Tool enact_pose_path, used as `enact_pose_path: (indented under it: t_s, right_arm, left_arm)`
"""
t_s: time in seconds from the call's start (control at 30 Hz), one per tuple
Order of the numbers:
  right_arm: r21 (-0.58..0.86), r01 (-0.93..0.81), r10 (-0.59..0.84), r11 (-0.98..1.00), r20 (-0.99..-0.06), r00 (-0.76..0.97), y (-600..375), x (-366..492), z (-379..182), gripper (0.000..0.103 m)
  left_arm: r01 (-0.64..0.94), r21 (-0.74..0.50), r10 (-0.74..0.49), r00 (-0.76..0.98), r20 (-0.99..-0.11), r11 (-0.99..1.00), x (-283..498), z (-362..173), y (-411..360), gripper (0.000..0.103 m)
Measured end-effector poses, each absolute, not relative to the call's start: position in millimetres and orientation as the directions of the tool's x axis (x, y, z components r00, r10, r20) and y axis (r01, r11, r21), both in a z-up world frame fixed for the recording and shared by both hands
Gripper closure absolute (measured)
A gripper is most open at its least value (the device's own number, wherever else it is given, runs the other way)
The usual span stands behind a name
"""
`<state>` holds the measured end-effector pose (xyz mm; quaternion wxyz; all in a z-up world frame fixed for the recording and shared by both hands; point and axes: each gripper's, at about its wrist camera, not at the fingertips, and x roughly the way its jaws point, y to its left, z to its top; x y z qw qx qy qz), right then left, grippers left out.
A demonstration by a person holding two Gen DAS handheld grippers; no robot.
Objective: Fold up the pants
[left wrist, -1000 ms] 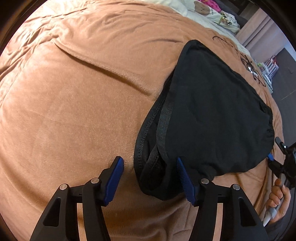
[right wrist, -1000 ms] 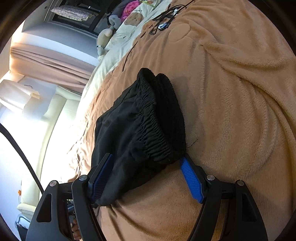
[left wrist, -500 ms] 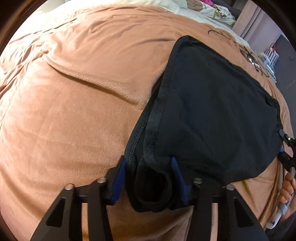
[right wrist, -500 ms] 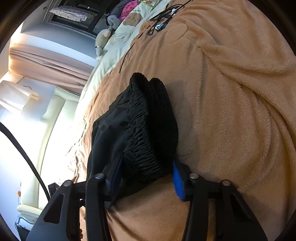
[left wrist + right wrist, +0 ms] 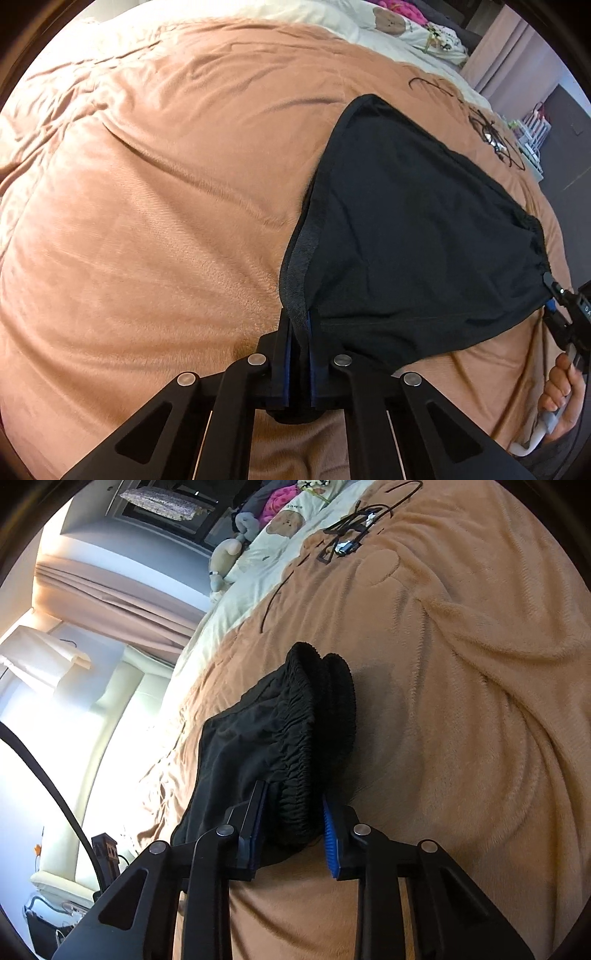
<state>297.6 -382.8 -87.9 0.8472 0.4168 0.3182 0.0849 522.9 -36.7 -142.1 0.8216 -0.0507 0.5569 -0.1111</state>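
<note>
Black pants (image 5: 413, 236) lie folded on a brown blanket (image 5: 166, 221) on a bed. My left gripper (image 5: 300, 332) is shut on the hem end of the pants, and the fabric stretches taut away to the right. My right gripper (image 5: 293, 819) is shut on the gathered elastic waistband of the pants (image 5: 295, 738), the thick bunch filling the space between the fingers. The right gripper (image 5: 565, 306) also shows at the right edge of the left wrist view, held by a hand.
Black cables (image 5: 351, 528) lie on the blanket far from the pants. Cream pillows and plush toys (image 5: 229, 554) sit at the bed's head. Curtains (image 5: 110, 598) and a cream headboard stand at the left of the right wrist view.
Both grippers moved onto the pants and closed, the left on the hem end, the right on the waistband. The fabric is now pulled taut between them.
</note>
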Motion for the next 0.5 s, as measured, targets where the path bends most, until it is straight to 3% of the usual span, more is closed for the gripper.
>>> enact_pose_path:
  t_s: [0.5]
  right_arm:
    - [0.73, 0.071, 0.43, 0.679, -0.475, 0.768, -367.2, 267.8, -69.7, 0.08]
  left_arm:
    - [0.133, -0.288, -0.316, 0.342, -0.885, 0.948, 481.1, -110.9, -7.6, 0.098]
